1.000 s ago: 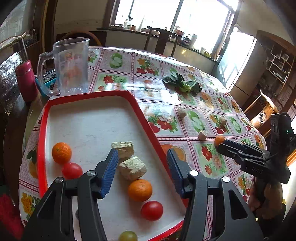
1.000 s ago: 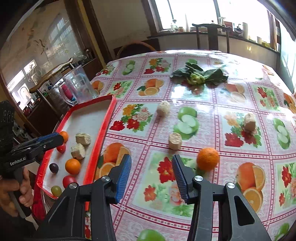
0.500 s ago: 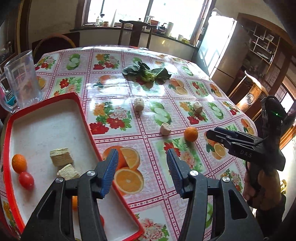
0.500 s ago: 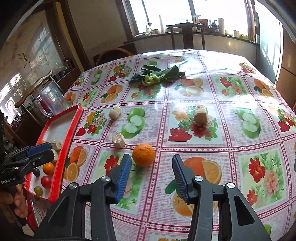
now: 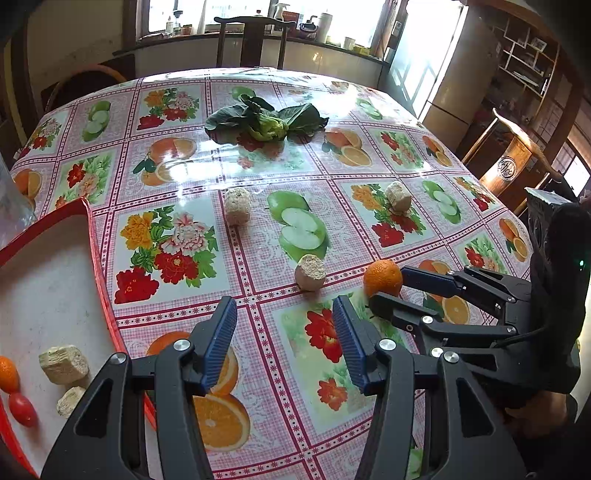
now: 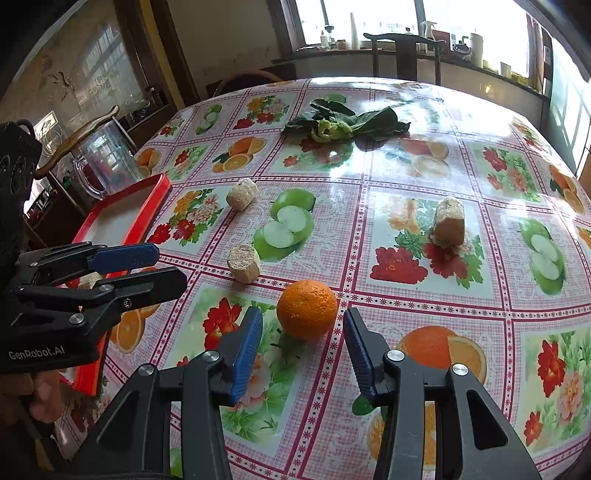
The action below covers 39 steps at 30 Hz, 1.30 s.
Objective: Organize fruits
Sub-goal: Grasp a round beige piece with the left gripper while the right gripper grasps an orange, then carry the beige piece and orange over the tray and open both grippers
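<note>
Orange (image 6: 307, 308) firm, rolls easy; your right gripper (image 6: 303, 349) gapes just short of it, left gripper (image 5: 284, 343) gapes empty — pinch widest pt

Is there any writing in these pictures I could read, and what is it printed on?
"GenRobot.AI": white letters on the side of the left gripper body.
Round emblem on the wooden chair back: too stylised to read.
Labels on the bottles on the windowsill: too small to read.
No other writing can be read.
</note>
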Each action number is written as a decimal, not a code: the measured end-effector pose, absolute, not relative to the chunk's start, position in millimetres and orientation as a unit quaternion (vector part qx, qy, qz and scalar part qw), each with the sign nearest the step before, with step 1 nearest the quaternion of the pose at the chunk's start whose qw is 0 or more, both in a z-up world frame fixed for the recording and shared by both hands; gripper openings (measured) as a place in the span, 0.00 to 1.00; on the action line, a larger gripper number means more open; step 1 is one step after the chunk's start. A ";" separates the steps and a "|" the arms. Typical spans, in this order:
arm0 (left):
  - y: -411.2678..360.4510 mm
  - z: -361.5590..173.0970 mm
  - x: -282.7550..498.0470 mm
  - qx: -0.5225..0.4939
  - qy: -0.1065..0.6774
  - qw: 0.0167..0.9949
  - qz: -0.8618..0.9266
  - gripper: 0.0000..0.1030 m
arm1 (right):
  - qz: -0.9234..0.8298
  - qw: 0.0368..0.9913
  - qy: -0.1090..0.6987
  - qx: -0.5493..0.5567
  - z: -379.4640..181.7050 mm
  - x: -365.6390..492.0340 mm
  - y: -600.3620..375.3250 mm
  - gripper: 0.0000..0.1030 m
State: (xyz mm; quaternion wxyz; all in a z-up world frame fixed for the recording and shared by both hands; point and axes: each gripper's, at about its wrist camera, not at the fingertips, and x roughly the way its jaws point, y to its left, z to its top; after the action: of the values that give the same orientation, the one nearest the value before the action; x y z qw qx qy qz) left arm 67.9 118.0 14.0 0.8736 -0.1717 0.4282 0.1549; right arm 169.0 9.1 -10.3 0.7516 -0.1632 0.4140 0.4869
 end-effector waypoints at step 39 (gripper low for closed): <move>107.5 17.9 57.3 -0.163 0.408 0.886 0.151 0.20 | 0.499 0.765 0.392 -0.110 24.7 150.1 -27.5 0.33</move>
State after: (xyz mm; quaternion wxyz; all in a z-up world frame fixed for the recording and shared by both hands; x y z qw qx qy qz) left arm 57.3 107.5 17.9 0.8856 -0.1628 0.4080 0.1510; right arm 150.1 -27.5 24.7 0.7655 -0.1103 0.3916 0.4985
